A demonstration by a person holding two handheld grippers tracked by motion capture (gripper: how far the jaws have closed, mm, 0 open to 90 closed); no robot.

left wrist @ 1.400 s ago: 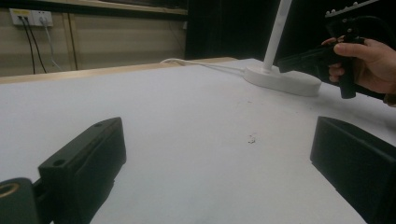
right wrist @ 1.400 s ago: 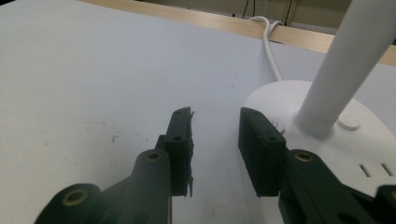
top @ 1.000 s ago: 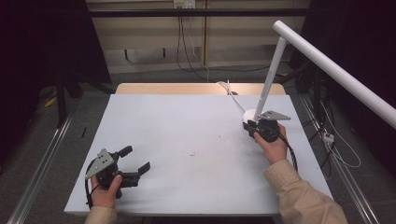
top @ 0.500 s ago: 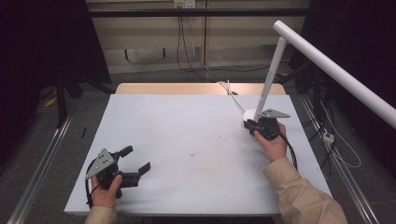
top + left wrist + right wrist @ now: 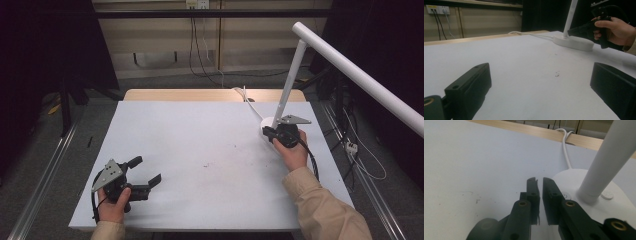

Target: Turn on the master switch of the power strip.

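High view: a white bench [image 5: 200, 150] carries a white desk lamp, whose round base [image 5: 268, 123] stands near the far right side. Its thin stem [image 5: 289, 80] rises tilted from the base to a long white bar [image 5: 360, 75] above the right edge. A white cable [image 5: 250, 102] runs from the base toward the far edge of the bench.

The right tool [image 5: 266, 132] is held by the right hand [image 5: 292, 152], and its tips are over the near rim of the lamp base. In the right gripper view, its jaws are nearly together, with only a narrow slit between them and nothing inside; a small round button [image 5: 564, 195] on the base lies just beside the tips.

The left tool [image 5: 145, 172] is in the left hand [image 5: 114, 207] at the near left corner, low over the bench. Its jaws stand wide apart and hold nothing. Some small dark specks [image 5: 207, 165] lie on the middle of the bench.
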